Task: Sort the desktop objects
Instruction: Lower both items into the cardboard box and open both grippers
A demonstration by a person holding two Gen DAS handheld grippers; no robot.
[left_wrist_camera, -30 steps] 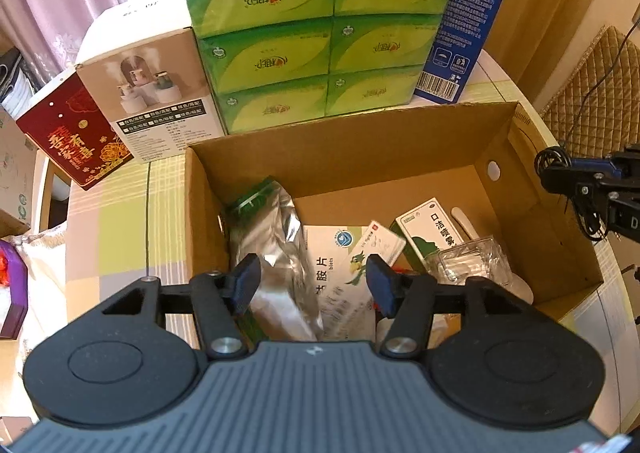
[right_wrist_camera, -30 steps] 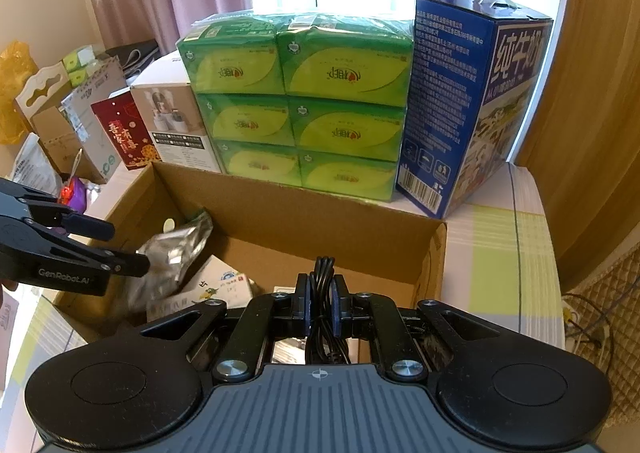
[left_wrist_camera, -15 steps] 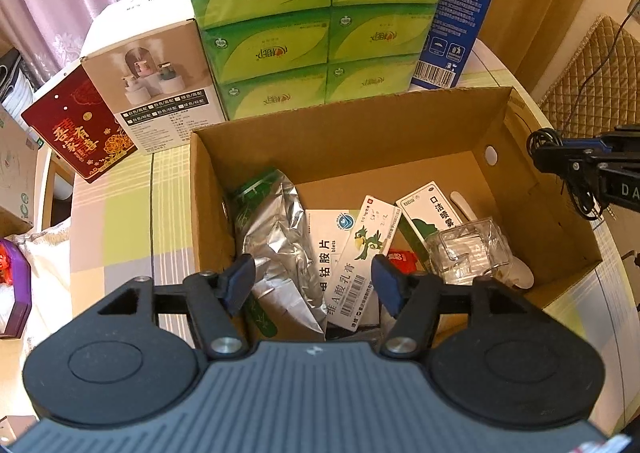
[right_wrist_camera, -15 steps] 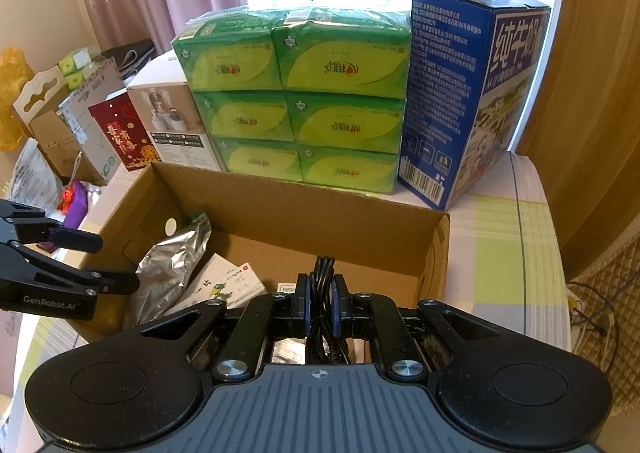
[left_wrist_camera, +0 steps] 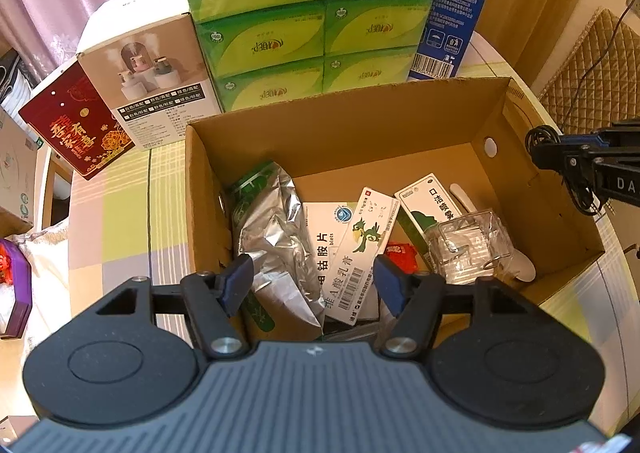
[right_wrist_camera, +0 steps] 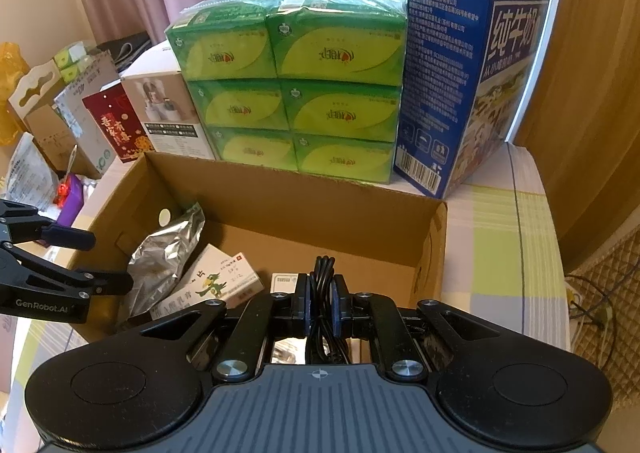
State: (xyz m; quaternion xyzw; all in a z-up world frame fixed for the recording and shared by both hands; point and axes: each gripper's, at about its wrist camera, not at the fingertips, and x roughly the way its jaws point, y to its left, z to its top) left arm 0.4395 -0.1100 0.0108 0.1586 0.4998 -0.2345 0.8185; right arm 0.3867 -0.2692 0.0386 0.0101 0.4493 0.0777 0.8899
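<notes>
Over the cardboard box's [right_wrist_camera: 248, 197] right end, the right gripper [right_wrist_camera: 320, 309] pinches a coiled black cable [right_wrist_camera: 322, 273]; the left gripper [left_wrist_camera: 312, 285] hangs wide and empty at the near-left corner.
Risk, as I judge it: loose loops could snag the box's right wall or unwind on release. Legible: "GenRobot.AI" on the left gripper, "纯牛奶" on the blue carton [right_wrist_camera: 472, 93], "口洁喷雾" on a medicine box [left_wrist_camera: 430, 205].

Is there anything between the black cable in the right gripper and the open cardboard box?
Nothing visible. The right gripper holds the black cable above the cardboard box, whose top is open.
</notes>
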